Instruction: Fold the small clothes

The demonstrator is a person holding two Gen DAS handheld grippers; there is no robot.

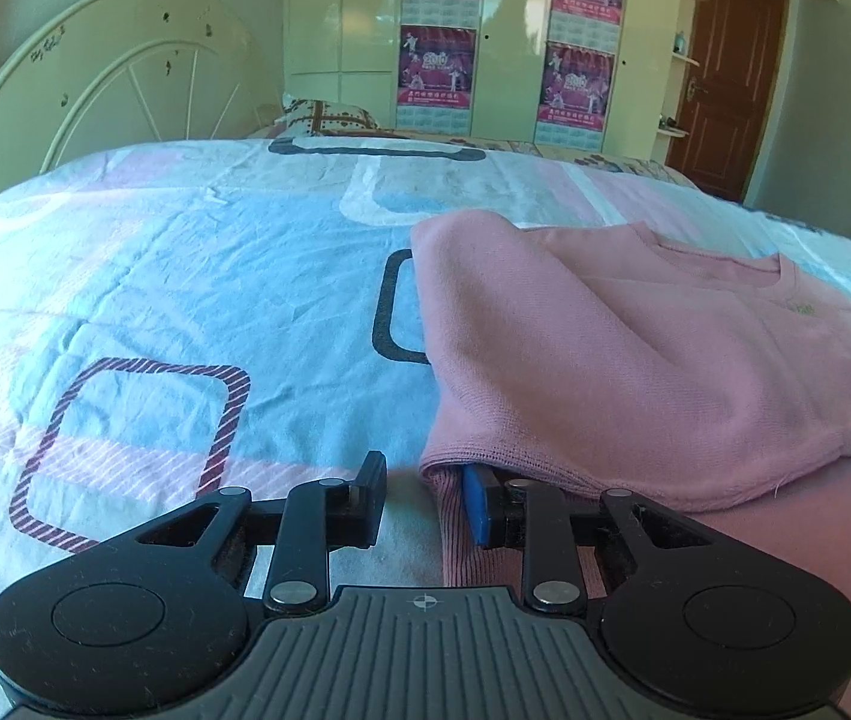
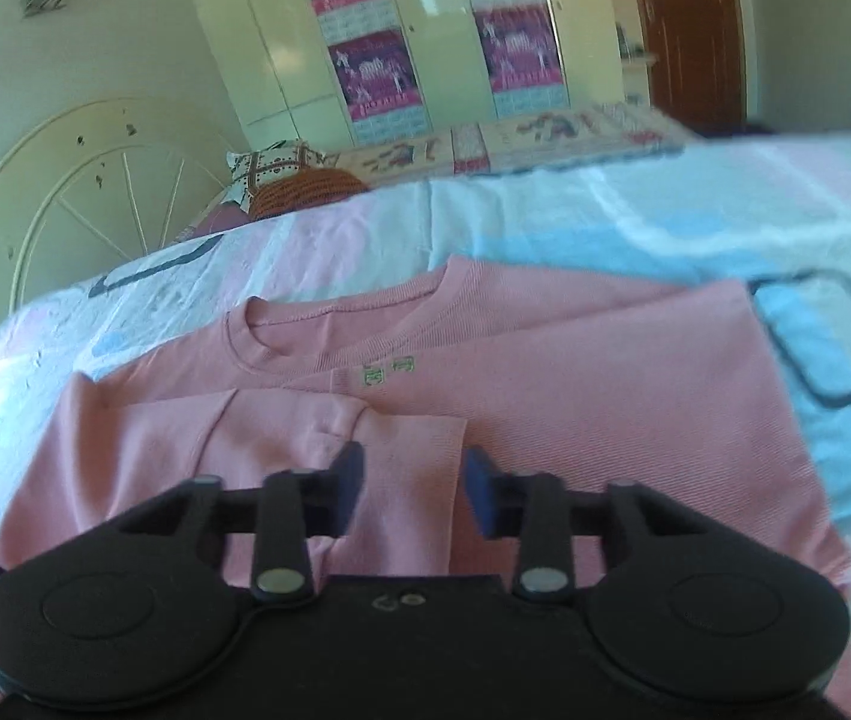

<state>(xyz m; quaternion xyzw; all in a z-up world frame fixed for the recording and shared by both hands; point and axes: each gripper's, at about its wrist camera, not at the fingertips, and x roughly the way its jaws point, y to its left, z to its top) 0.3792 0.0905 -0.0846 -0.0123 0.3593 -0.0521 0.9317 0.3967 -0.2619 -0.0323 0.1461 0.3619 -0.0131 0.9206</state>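
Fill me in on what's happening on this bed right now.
A person is folding a pink sweatshirt on a patterned bedspread, with a hand-held gripper in each hand. The left hand-held gripper sits at the garment's near corner, one finger tucked under the folded edge, the other outside on the bedspread. The right hand-held gripper stands open over a sleeve already folded onto the sweatshirt's front, gripping nothing. The neckline faces away, toward the headboard.

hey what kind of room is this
Most likely a bedroom: a bed with a patterned cover and curved headboard, a pillow at its head, and a tall wardrobe along the far wall.
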